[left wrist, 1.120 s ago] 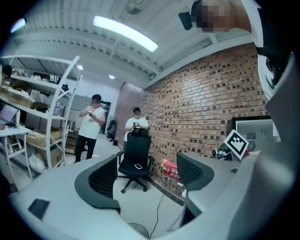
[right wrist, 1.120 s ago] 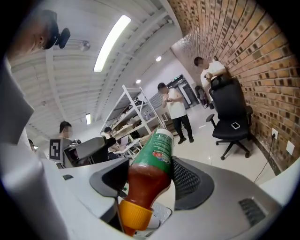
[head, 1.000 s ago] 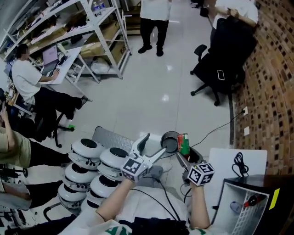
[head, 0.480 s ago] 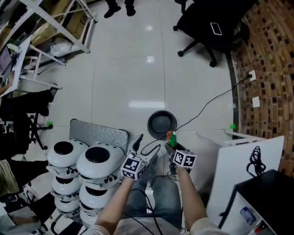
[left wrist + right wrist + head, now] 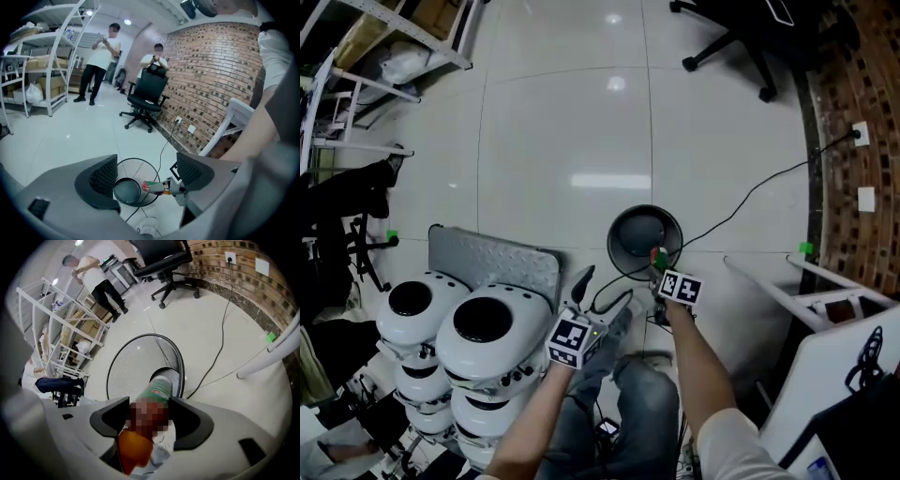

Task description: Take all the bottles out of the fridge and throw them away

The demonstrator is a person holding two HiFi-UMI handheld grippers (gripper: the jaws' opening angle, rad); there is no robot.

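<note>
Green-labelled bottle (image 5: 158,389) sits clamped in my right claw (image 5: 149,414), pointing into the mesh bin (image 5: 129,366); I'd centre it above the opening before letting go. Left claw (image 5: 146,172) gapes, empty.

The bottle (image 5: 160,389) label is illegible. The bin (image 5: 136,364) near rim is hidden behind the bottle and right gripper (image 5: 150,405).

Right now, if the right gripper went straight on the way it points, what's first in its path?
The black mesh bin. The right gripper, shut on the green bottle, points into its mouth; the bottle would probably reach the bin's inside first.
</note>
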